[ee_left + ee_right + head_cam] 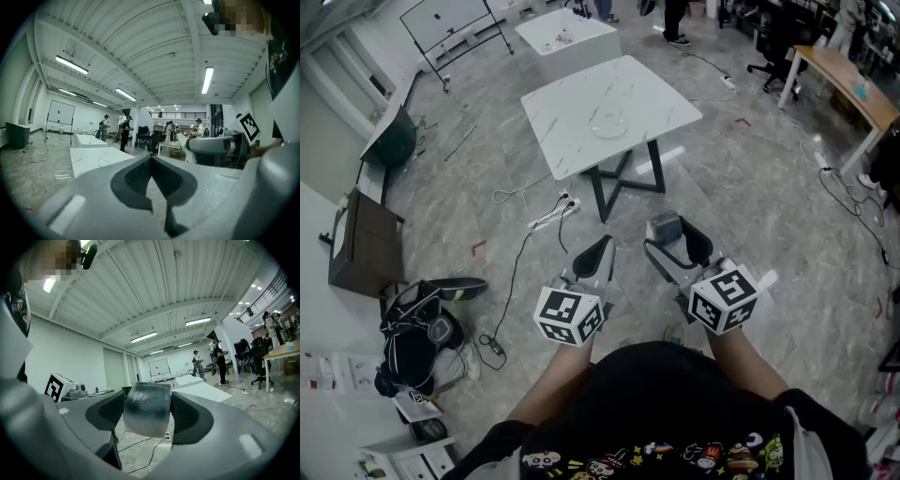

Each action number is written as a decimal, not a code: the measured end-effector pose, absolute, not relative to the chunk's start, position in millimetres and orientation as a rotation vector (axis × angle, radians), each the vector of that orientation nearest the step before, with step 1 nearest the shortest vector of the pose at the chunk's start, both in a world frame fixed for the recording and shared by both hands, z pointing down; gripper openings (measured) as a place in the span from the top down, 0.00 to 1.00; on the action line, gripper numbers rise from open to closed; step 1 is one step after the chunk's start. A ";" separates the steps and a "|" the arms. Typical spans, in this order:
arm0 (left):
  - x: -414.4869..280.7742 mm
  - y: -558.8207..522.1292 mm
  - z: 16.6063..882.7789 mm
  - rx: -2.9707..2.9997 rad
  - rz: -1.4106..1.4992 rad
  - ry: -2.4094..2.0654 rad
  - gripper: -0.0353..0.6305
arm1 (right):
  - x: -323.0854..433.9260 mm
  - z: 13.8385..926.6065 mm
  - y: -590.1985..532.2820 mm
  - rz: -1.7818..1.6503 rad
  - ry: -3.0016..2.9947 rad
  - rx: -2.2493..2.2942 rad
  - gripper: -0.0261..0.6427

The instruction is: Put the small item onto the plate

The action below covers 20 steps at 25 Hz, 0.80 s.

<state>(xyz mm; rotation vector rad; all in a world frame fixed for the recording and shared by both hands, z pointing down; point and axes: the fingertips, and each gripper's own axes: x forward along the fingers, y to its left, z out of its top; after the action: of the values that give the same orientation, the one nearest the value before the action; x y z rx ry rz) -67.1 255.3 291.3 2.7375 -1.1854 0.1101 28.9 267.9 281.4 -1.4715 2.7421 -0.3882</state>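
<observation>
In the right gripper view my right gripper (pixel 146 412) is shut on a small grey item (pixel 146 406), a dull, rounded cylinder pressed between both pads. The head view shows the same item (pixel 664 225) at the tips of the right gripper (pixel 677 236), held about level above the floor. My left gripper (pixel 602 249) hangs beside it, its jaws closed to a point with nothing between them; the left gripper (pixel 151 160) has its tips touching. A clear plate (pixel 609 125) lies on the white marble table (pixel 572 141), well ahead of both grippers.
A power strip and cables (pixel 565 203) trail over the floor between me and the table. A second white table (pixel 567 36) stands behind it. Bags (pixel 417 333) lie at the left, and a wooden desk (pixel 848 80) is at the right. People (pixel 125 131) stand far off.
</observation>
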 end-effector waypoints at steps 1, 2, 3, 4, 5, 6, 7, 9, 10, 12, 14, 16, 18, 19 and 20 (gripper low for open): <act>-64.5 253.6 291.3 2.735 0.109 -1.187 0.95 | 31.5 281.6 266.4 -0.381 2.747 -1.476 0.46; -61.8 251.9 291.3 2.733 0.108 -1.189 0.95 | 34.1 281.9 264.8 -0.375 2.751 -1.481 0.46; -58.9 250.3 291.4 2.730 0.107 -1.191 0.95 | 36.9 282.4 263.4 -0.371 2.755 -1.483 0.46; -55.7 248.7 291.8 2.727 0.105 -1.193 0.95 | 39.8 283.2 262.2 -0.369 2.757 -1.485 0.46; -52.3 247.7 292.6 2.723 0.105 -1.194 0.95 | 42.8 284.5 261.3 -0.371 2.759 -1.486 0.46; -48.7 247.5 293.8 2.719 0.106 -1.196 0.95 | 46.0 286.3 261.0 -0.374 2.761 -1.486 0.46; -44.7 247.9 295.0 2.715 0.107 -1.198 0.95 | 49.3 288.1 261.0 -0.379 2.761 -1.484 0.46; -36.5 249.1 297.3 2.708 0.110 -1.199 0.95 | 56.1 290.4 260.9 -0.391 2.758 -1.473 0.45; -32.4 249.2 298.4 2.704 0.112 -1.201 0.95 | 59.7 291.0 260.6 -0.397 2.757 -1.467 0.45; -24.2 248.1 301.2 2.692 0.117 -1.210 0.95 | 67.8 292.9 259.6 -0.407 2.768 -1.455 0.45; -15.9 246.6 305.1 2.674 0.120 -1.227 0.95 | 76.9 296.3 258.4 -0.417 2.784 -1.439 0.45; -6.6 245.0 308.5 2.660 0.121 -1.247 0.95 | 86.6 299.9 256.6 -0.424 2.800 -1.419 0.45; 5.2 242.0 310.5 2.652 0.124 -1.264 0.95 | 96.8 301.5 252.9 -0.419 2.817 -1.395 0.45; 11.6 240.7 311.4 2.649 0.126 -1.270 0.95 | 101.4 302.1 251.1 -0.415 2.827 -1.380 0.45; 17.8 240.2 312.7 2.646 0.130 -1.275 0.95 | 105.5 303.0 249.9 -0.411 2.836 -1.365 0.45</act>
<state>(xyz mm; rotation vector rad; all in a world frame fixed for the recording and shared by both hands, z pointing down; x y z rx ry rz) 17.8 240.2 312.7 2.6461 -1.2748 0.1295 105.5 249.9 303.0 -1.3649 2.8363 -0.4107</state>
